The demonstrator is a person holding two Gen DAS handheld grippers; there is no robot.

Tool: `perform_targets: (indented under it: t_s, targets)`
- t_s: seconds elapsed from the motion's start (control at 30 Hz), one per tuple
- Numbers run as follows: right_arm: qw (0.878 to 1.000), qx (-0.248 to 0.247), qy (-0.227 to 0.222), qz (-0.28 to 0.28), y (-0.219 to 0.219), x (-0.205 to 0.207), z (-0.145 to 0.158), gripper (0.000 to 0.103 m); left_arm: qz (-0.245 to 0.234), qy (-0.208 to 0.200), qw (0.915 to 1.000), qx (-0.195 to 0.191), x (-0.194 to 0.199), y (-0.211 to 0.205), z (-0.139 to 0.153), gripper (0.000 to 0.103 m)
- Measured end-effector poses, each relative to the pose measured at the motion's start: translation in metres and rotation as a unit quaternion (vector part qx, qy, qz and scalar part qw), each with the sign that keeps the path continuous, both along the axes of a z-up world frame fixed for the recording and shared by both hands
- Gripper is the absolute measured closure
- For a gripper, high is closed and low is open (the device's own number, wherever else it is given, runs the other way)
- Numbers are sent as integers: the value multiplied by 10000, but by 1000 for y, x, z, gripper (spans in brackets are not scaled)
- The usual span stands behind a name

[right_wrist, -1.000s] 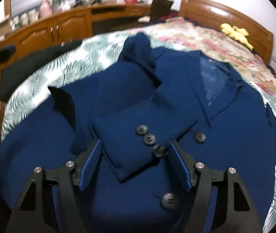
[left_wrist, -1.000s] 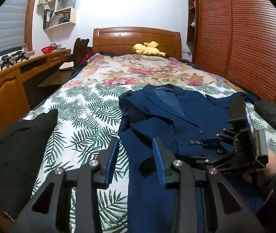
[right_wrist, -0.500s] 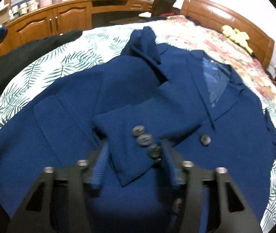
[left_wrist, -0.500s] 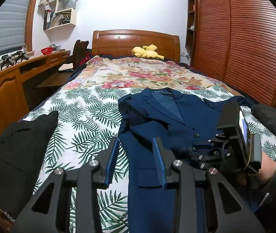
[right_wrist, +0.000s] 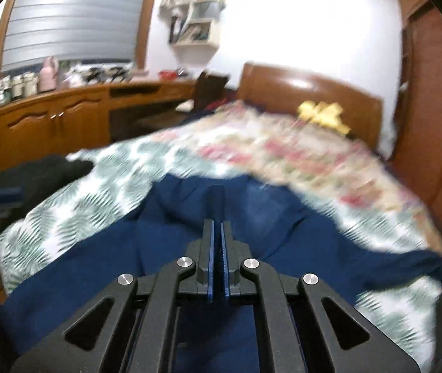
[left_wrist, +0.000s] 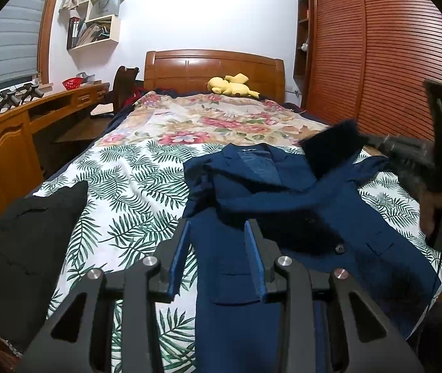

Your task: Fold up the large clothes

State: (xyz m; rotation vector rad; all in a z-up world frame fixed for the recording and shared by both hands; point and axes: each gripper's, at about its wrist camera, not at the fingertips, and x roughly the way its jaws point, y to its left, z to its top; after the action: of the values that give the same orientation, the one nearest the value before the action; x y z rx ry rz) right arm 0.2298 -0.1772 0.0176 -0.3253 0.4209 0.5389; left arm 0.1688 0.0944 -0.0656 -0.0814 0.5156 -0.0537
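Currently your left gripper (left_wrist: pixel 217 256) hovers low over the near left part of the navy jacket (left_wrist: pixel 283 205), fingers spread apart with nothing between them; the blue pads (left_wrist: pixel 179 258) frame the jacket's left front panel and its pocket flap (left_wrist: pixel 236 287). The jacket lies face up on the palm-leaf bedspread (left_wrist: pixel 121 192), collar toward the far headboard (left_wrist: pixel 214 70), hem toward you. One sleeve (left_wrist: pixel 329 149) is raised off the cloth on the right side, its dark cuff in the air above the jacket's right shoulder.

Your right gripper (right_wrist: pixel 216 241) has its fingers drawn nearly together, only a thin slit between the pads. A narrow dark strip of navy fabric (right_wrist: pixel 216 199) stands up just past the fingertips, in line with the slit; the right wrist view is blurred, so you cannot tell for certain that cloth is pinched, though the fabric seems caught there. In the left wrist view the right gripper (left_wrist: pixel 441 143) shows only as a dark shape at the far right edge, beside the lifted sleeve.

A black garment (left_wrist: pixel 25 236) lies on the near left corner of the bed, apart from the jacket. A yellow plush toy (left_wrist: pixel 231 84) rests at the headboard. Wooden cabinets (left_wrist: pixel 0 152) run along the left wall, a louvred wardrobe (left_wrist: pixel 376 52) along the right.
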Motion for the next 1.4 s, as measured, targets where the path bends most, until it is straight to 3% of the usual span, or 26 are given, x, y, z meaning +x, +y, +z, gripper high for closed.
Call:
perform_targets:
  t_s: [0.2,0.3,0.47,0.7,0.97,1.07,1.13,1.23,1.4]
  targets:
    - [9968,-227,-346,-679,-31,9,12,102,-12,-44,10000,-32,1,-3,2,69]
    - [9935,-100,-405,-1062,-53,11,15,102,-33,-54,10000,-24,0,-4,2,69]
    - [9917,-292,-298,-1215,-74,6,-6,102,-64,-52,10000,-5,1,-6,3,69]
    - [9905,-448,531,-1191,-100,-9,-77,102,-154,-38,9999,30,0,-13,3,69]
    - [9823,-278,1431,-1174,-118,-30,-111,101,-335,3,9994,66,3,-30,3,69]
    - [9818,-246,1501,-1140,-122,-42,-108,87,-437,-6,9990,36,8,-41,4,69]
    - [9825,-149,1468,-1139,-128,-48,-100,68,-532,-27,9986,39,10,-50,5,69]
    - [9843,19,1303,-1187,-140,-48,-84,50,-696,-107,9975,-29,13,-63,8,69]
    - [9817,35,1372,-1324,-152,-14,-76,49,-929,-318,9951,-153,15,-84,16,69]
